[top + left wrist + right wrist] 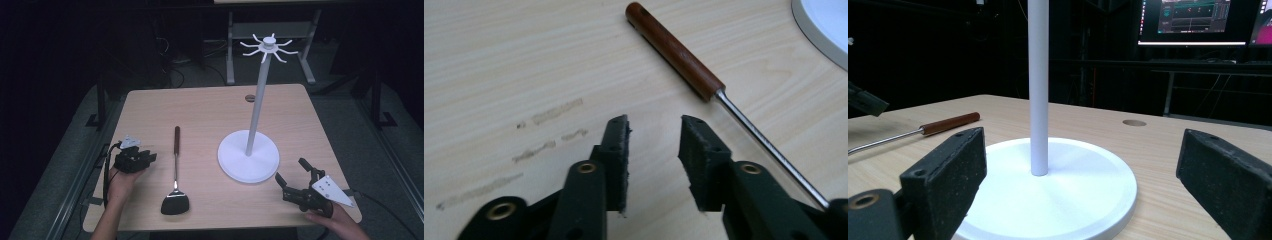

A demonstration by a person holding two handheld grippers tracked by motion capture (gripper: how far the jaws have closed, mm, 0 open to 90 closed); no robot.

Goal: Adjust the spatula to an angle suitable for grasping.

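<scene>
We see the left gripper at the lower left of the high view, jaws partly apart and empty, just left of the steel spatula with a brown wooden handle. At lower right, the right gripper gapes wide, empty, facing the white round-based hook stand.

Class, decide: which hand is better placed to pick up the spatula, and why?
Left. The left gripper sits beside the spatula, its jaws empty near the wooden handle; the right gripper faces the white stand.
</scene>
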